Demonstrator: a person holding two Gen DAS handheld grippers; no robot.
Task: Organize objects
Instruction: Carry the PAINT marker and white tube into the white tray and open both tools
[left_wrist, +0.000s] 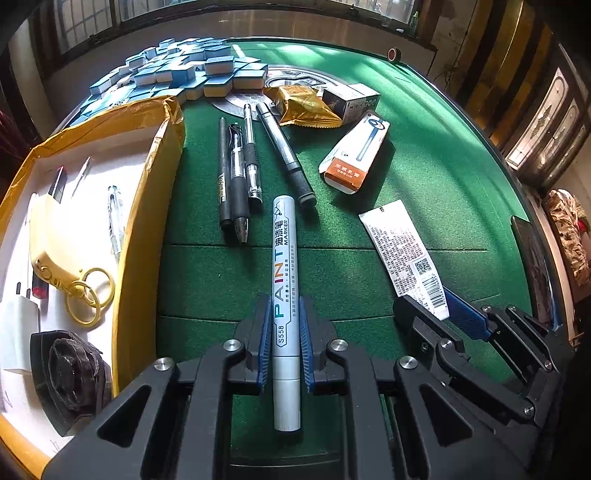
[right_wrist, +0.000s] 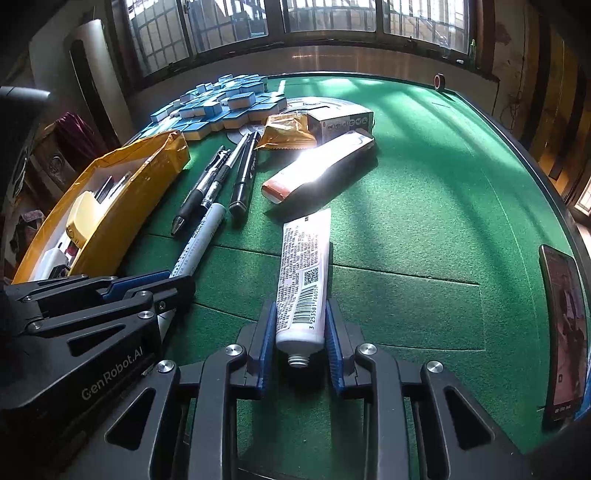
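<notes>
My left gripper (left_wrist: 283, 314) is shut on a silver paint marker (left_wrist: 285, 280), which points forward along the fingers over the green felt table (left_wrist: 424, 177). My right gripper (right_wrist: 301, 325) is shut on a white capless tube (right_wrist: 304, 273) with a barcode, its threaded neck toward the camera. Each gripper shows in the other's view: the right gripper (left_wrist: 439, 310) to the right, the left gripper (right_wrist: 173, 280) at lower left with the marker (right_wrist: 203, 240). A yellow box (left_wrist: 155, 177) lies open on the left. It holds a yellow key holder (left_wrist: 55, 240), pens and small items.
Several black pens (left_wrist: 236, 177) and a dark marker (left_wrist: 286, 155) lie beside the yellow box. An orange-and-white carton (left_wrist: 354, 155), a gold packet (left_wrist: 306, 107) and a small box (left_wrist: 351, 101) lie behind. Blue mahjong tiles (left_wrist: 177, 74) are piled at far left. A phone (right_wrist: 565, 332) lies at the right edge.
</notes>
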